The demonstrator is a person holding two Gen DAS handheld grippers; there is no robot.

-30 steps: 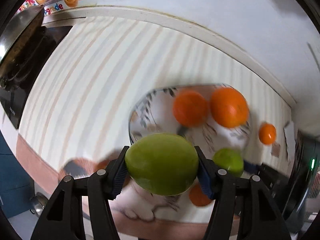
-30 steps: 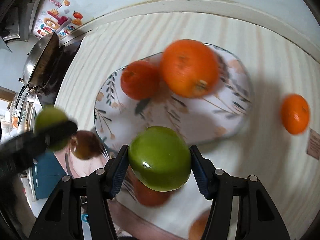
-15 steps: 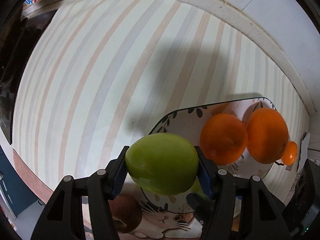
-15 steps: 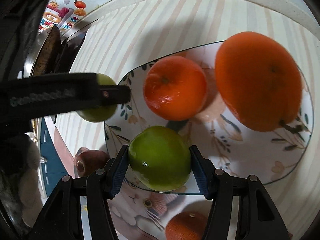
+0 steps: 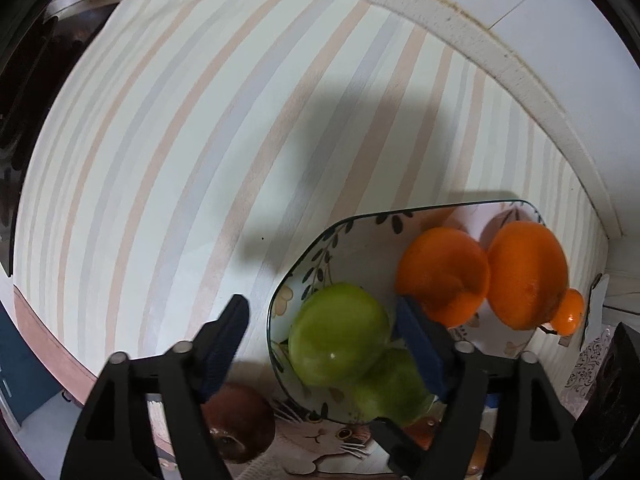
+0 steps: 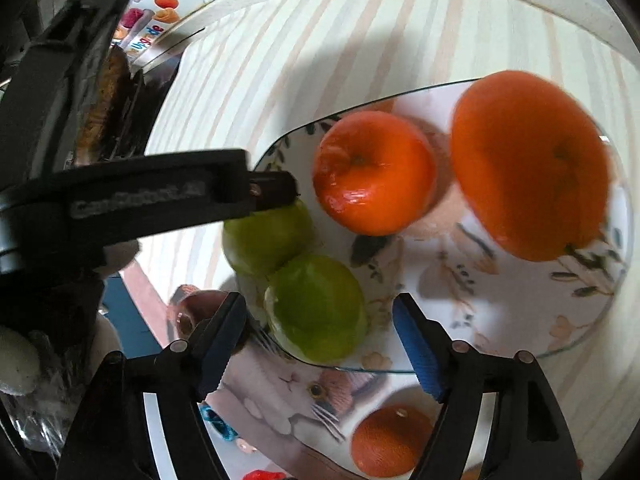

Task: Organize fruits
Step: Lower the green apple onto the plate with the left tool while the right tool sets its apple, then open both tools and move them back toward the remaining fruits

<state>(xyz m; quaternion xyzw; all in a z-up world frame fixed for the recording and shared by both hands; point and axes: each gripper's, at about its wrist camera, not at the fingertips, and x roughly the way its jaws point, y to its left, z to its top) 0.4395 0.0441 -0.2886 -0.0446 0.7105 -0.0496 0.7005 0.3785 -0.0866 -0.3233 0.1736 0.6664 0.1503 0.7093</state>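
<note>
A floral plate [image 5: 304, 272] on the striped tabletop holds two oranges [image 5: 444, 276] [image 5: 528, 276] and two green fruits. The larger green apple [image 5: 340, 334] rests at the plate's near-left edge between the fingers of my left gripper [image 5: 322, 338]. Its jaws are opening and the left pad stands well clear of the apple. The second green fruit [image 6: 316, 308] lies on the plate [image 6: 580, 344] between the fingers of my right gripper [image 6: 320, 338]. Its jaws are opening too, with a gap on both sides. One finger [image 6: 272, 188] of the left gripper crosses the right wrist view above the green apple [image 6: 268, 236].
A brown fruit [image 5: 240, 420] and an orange [image 6: 392, 440] lie on the cat-print mat [image 6: 304, 392] in front of the plate. A small orange [image 5: 570, 316] sits to the plate's right near a black object [image 5: 616, 380]. A dark stove with a pan [image 6: 108, 100] stands to the left.
Both grippers came down over the plate while shut on a green fruit each. Now both have spread their jaws, and the two green fruits lie side by side on the plate.
</note>
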